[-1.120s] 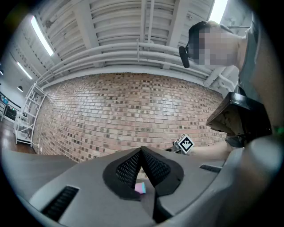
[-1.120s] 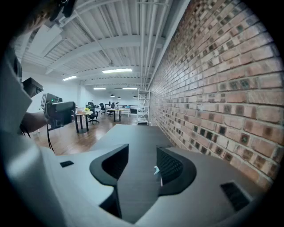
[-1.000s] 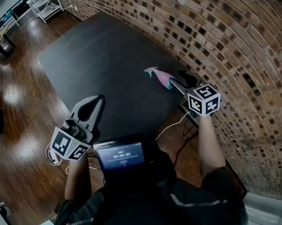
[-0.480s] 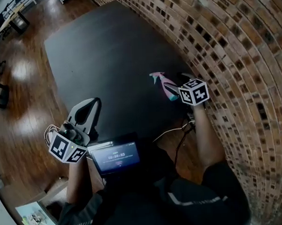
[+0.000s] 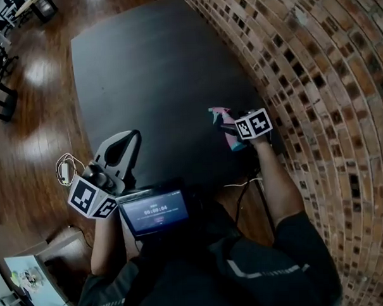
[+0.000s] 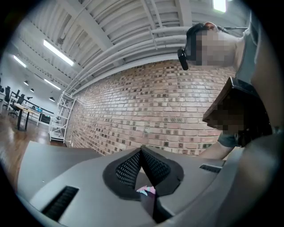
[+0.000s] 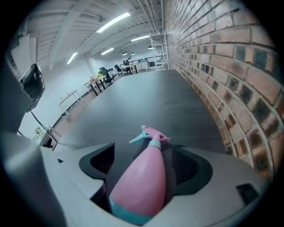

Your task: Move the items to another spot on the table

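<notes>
A pink spray bottle (image 5: 219,114) with a teal base and trigger lies on its side on the black table (image 5: 149,62), near the brick wall. My right gripper (image 5: 231,123) reaches around it from the base end. In the right gripper view the bottle (image 7: 144,186) fills the gap between the jaws of the right gripper (image 7: 142,153). The jaws are opening and the left pad stands clear of it. My left gripper (image 5: 135,134) hovers shut at the table's near edge, empty. In its own view the left gripper (image 6: 141,153) shows its tips touching.
A brick wall (image 5: 314,61) runs along the table's right side. A lit tablet (image 5: 153,212) sits at the person's chest, just behind the near table edge. A white cable (image 5: 64,169) hangs by the left hand. Wooden floor (image 5: 25,112) lies to the left.
The right gripper has slid forward over the bottle, so more of the bottle lies between its jaws, which stand wider. The head view has shifted. The left gripper has stayed put.
</notes>
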Motion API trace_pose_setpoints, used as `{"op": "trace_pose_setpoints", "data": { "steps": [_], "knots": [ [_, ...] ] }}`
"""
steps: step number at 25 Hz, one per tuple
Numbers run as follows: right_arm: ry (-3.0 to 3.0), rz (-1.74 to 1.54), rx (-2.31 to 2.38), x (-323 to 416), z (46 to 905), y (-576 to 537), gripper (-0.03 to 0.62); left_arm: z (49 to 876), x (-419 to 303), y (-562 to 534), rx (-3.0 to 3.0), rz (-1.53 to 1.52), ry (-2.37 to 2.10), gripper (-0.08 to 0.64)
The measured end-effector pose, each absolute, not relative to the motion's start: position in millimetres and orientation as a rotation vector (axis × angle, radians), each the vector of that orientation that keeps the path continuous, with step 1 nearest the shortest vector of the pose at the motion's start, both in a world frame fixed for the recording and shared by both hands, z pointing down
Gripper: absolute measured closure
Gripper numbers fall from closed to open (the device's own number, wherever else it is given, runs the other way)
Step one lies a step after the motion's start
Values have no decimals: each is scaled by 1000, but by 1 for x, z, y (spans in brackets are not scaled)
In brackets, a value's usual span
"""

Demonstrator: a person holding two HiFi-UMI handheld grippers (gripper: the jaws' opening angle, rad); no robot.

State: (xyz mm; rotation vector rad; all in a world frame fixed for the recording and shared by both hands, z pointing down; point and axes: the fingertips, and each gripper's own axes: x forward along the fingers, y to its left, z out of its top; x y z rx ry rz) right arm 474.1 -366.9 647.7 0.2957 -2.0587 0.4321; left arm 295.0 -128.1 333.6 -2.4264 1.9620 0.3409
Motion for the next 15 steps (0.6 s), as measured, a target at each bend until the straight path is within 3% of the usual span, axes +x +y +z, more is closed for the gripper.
{"op": "trace_pose_setpoints", "data": {
  "steps": [13, 15],
  "knots": [
    [-1844, 493, 214, 469, 702, -369, 184, 338, 278, -116, -2351, 343, 2055, 563],
    [-1831, 534, 213, 469, 707, -366, 225, 339, 273, -112, -2337, 343, 2072, 563]
  ]
}}
